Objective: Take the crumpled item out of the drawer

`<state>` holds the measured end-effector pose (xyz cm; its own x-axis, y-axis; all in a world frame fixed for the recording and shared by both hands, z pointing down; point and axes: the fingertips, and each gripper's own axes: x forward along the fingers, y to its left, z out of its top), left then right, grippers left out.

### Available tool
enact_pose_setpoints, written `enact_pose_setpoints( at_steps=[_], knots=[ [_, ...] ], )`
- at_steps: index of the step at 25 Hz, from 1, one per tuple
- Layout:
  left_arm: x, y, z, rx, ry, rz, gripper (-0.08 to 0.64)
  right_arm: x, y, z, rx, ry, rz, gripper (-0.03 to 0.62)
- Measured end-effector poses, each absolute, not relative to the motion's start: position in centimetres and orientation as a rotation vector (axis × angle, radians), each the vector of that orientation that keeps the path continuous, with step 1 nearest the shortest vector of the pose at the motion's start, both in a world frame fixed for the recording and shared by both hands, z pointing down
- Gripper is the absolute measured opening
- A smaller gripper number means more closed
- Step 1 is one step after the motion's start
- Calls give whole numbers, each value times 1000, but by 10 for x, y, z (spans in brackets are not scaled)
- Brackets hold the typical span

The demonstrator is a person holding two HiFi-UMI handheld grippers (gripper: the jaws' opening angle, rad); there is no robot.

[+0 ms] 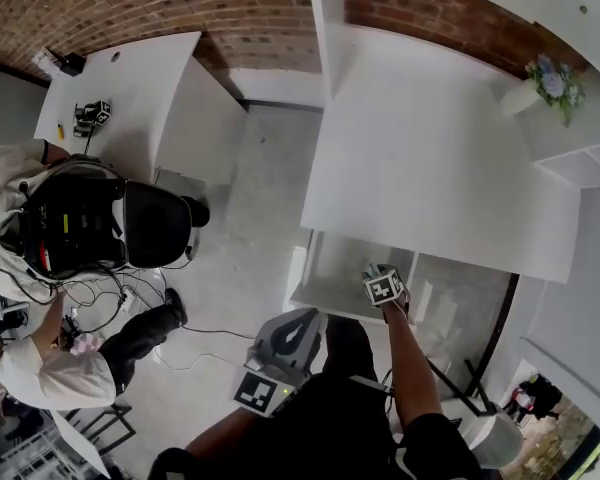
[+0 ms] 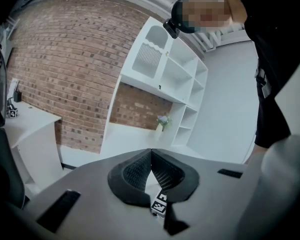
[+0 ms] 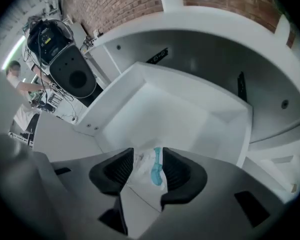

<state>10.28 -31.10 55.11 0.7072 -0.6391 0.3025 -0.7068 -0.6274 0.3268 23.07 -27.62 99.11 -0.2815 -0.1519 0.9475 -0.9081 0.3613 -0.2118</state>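
Crumpled item (image 3: pixel 143 172), white with teal streak, between parted jaws of right gripper (image 3: pixel 148 155), left gripper (image 2: pixel 151 153) jaws together

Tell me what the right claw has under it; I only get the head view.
Observer: A crumpled white item with a teal streak lies between the right claw's jaws, inside the open drawer.
Operator: Say whether it's clamped.
Observer: No, the jaws stand apart; the pads don't visibly squeeze it.
Operator: Check the left claw.
Observer: The left claw's jaws are closed together, with nothing between them.
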Motion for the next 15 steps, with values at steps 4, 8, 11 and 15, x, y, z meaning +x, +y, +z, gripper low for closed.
enact_pose_setpoints(
  at_steps=[4, 8, 11, 15],
  knots=[
    [106, -320, 564, 2459, -1052, 243, 25, 230, -275, 1026, 871, -1636, 1062, 213],
    [108, -322, 573, 2429, -1070, 267, 25, 226, -270, 1045, 813, -1612, 1089, 220],
    [107, -321, 578, 2410, -1084, 281, 25, 229, -262, 1058, 792, -1572, 1072, 205],
    [103, -320, 580, 2398, -1105, 281, 25, 232, -256, 1064, 789, -1537, 1072, 155]
  ],
)
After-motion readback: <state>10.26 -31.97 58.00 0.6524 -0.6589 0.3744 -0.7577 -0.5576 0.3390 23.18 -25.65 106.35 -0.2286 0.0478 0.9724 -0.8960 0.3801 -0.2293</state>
